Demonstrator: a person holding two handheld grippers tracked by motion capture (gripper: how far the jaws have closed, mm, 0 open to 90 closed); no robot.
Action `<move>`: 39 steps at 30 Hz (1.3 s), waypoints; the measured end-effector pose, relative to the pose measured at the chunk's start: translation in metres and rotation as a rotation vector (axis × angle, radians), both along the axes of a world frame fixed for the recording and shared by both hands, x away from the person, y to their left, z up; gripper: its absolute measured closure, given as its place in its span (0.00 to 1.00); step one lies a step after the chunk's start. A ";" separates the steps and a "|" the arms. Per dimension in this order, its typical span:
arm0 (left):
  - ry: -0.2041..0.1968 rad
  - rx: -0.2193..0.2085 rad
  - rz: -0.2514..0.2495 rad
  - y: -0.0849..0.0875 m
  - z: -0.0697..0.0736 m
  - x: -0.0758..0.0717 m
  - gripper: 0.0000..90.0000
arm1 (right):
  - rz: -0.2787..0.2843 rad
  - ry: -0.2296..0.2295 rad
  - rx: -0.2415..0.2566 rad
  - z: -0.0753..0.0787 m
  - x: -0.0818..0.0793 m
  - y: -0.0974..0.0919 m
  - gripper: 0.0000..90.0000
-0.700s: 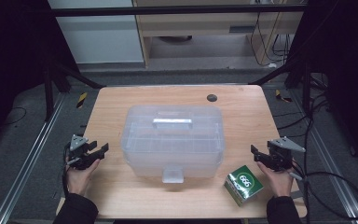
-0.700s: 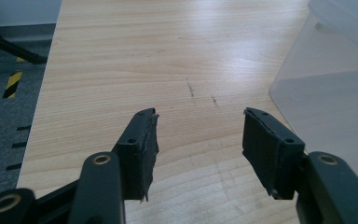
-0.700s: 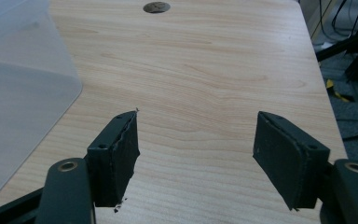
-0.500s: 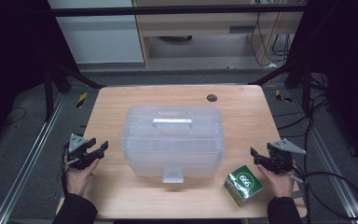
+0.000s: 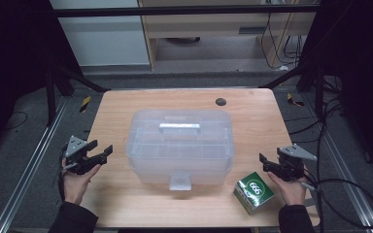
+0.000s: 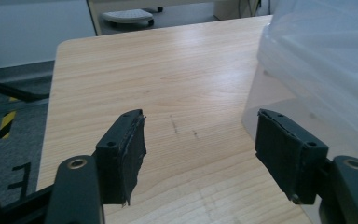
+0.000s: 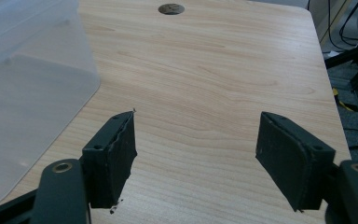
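Each hand holds a hand-held gripper low and level. The left hand-held gripper (image 5: 97,151) points inward with jaws spread wide, nothing between them; the right hand-held gripper (image 5: 267,162) mirrors it, jaws likewise apart and empty.

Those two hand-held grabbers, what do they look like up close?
Both the left gripper and right gripper are black, with two flat padded jaws and a grey three-cornered plate on top. A dark cable trails from each. The person wears dark sleeves.
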State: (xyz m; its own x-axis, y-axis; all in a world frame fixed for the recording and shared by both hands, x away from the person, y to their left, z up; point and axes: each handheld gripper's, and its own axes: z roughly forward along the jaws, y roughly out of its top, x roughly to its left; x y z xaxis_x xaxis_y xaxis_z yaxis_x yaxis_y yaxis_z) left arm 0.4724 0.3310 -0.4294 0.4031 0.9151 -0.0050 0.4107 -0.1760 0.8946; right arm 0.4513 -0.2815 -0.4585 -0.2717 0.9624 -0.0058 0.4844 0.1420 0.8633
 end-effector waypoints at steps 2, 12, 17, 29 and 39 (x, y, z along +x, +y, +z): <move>-0.003 0.020 -0.029 -0.003 0.004 -0.001 0.32 | 0.003 -0.004 -0.012 0.000 0.000 0.001 0.32; -0.009 0.041 -0.086 -0.007 0.025 -0.007 0.29 | 0.023 -0.005 -0.020 -0.001 0.001 0.002 0.29; -0.031 0.048 -0.100 -0.008 0.040 -0.010 0.29 | 0.025 -0.002 -0.021 0.000 0.000 0.002 0.28; -0.097 0.096 -0.158 -0.017 0.086 -0.011 0.32 | 0.027 0.020 -0.017 0.001 0.001 0.000 0.34; -0.125 0.174 -0.240 -0.037 0.117 -0.009 0.37 | 0.052 0.035 -0.015 0.003 0.002 0.002 0.35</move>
